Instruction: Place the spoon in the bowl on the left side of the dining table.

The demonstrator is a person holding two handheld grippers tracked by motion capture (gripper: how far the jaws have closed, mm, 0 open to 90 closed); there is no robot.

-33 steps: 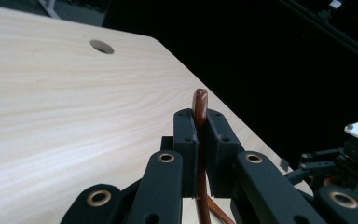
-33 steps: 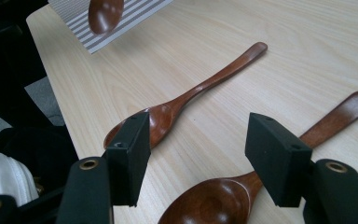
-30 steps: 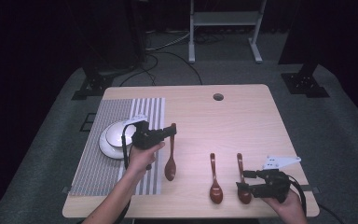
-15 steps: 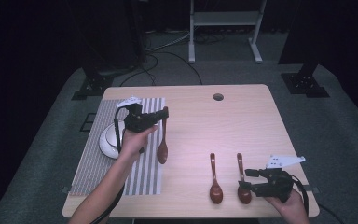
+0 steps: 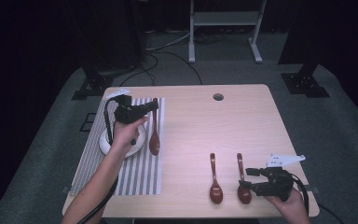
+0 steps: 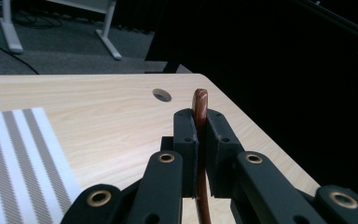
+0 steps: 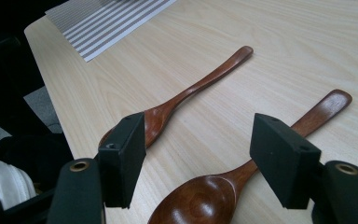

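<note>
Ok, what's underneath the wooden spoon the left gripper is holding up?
The striped placemat lies under the raised spoon, whose handle is clamped in the left gripper. Beside it sits a white dish, partly covered by the hand; its contents cannot be seen.

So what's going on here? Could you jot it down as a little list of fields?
Left gripper: shut on a wooden spoon, gripped near the handle's end, bowl hanging down over the striped mat
Right gripper: jaws have just been opening, wide apart above the bowl of the right spoon, not pressing it
Middle spoon: lying on the table
White dish: on the mat
</note>
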